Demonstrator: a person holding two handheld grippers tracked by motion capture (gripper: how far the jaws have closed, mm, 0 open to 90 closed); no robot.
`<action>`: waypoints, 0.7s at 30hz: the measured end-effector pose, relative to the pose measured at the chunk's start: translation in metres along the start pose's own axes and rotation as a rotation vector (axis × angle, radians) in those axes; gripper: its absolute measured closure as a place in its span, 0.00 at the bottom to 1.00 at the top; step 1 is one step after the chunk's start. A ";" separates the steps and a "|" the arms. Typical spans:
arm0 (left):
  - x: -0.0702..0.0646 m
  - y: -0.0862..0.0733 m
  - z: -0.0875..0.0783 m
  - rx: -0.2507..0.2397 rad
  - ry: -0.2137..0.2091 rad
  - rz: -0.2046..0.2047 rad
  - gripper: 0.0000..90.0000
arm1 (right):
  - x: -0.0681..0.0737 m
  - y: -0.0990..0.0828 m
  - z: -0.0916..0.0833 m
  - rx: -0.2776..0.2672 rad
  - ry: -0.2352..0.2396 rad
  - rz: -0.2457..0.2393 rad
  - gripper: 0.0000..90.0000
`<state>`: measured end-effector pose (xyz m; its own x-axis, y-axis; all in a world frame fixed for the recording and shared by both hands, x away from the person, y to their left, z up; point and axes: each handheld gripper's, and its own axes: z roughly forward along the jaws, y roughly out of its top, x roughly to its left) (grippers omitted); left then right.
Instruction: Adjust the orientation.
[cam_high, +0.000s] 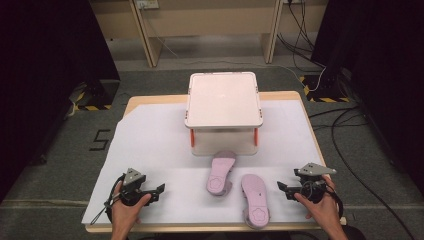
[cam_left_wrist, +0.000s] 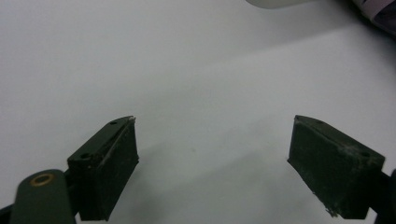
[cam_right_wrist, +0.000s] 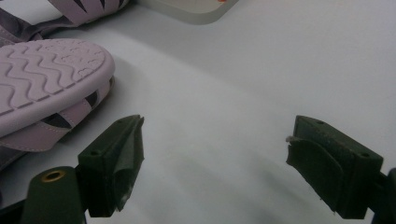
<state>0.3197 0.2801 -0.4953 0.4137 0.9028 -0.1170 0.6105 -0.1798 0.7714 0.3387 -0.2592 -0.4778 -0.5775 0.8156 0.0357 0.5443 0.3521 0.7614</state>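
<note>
Both grippers, left (cam_high: 161, 189) and right (cam_high: 280, 187), rest wide open and empty on the white sheet, flanking two upturned pink sandals (cam_high: 254, 198) before a rack (cam_high: 223, 100). Pickup has yet to begin; closing on the nearer sandal likely comes next.

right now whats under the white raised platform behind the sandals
Under the white raised platform, orange legs hold it above a pale base. The toe of the left pink sandal reaches just under its front edge. Farther back is hidden by the top.

white paper (cam_high: 150, 145) bare, sandals (cam_high: 254, 197) mid-table, box (cam_high: 223, 112) behind
</note>
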 end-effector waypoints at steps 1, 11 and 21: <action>0.000 0.000 0.000 0.000 0.000 0.000 0.17 | 0.000 0.000 0.000 0.000 0.000 0.000 0.21; -0.002 0.000 -0.002 0.003 0.006 0.025 0.17 | 0.001 0.001 -0.002 -0.011 0.009 -0.002 0.21; -0.003 -0.001 -0.001 0.014 0.007 0.038 0.17 | 0.021 0.018 -0.014 -0.078 0.053 -0.022 0.22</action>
<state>0.3174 0.2781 -0.4949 0.4323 0.8979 -0.0837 0.6036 -0.2192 0.7666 0.3281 -0.2420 -0.4539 -0.6216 0.7816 0.0509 0.4831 0.3314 0.8104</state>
